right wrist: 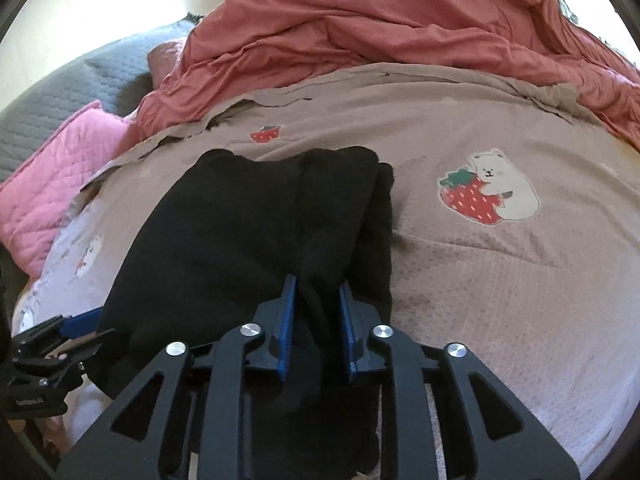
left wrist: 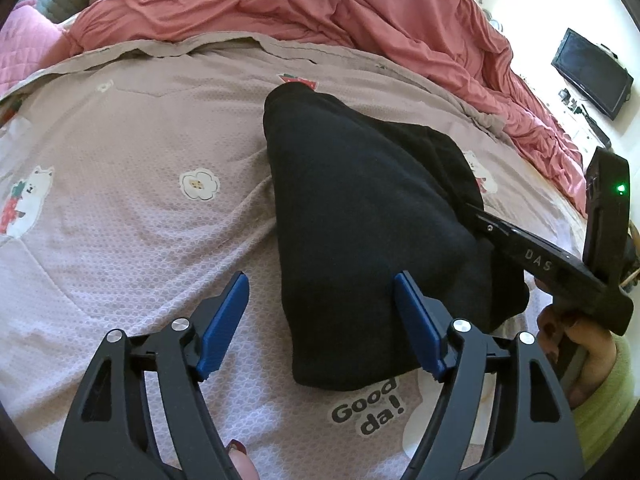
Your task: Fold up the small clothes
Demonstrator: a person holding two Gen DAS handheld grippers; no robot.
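Your right gripper (right wrist: 316, 320) is pinching a thick bunch of the black garment (left wrist: 360, 208) lying on the bedspread (left wrist: 140, 220) below the red quilt (left wrist: 280, 4), while your left gripper (left wrist: 320, 312) hangs wide open, so a lopsided pull could drag the fold apart!

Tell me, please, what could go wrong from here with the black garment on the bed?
1. Only the right gripper is pinching the black garment; the left gripper is open, so pulling may drag the bundle instead of folding it.
2. The pinched fabric is a thick bunch, so layers could slip out unevenly.
3. The patterned bedspread is soft and wrinkled, so it may get snagged too.
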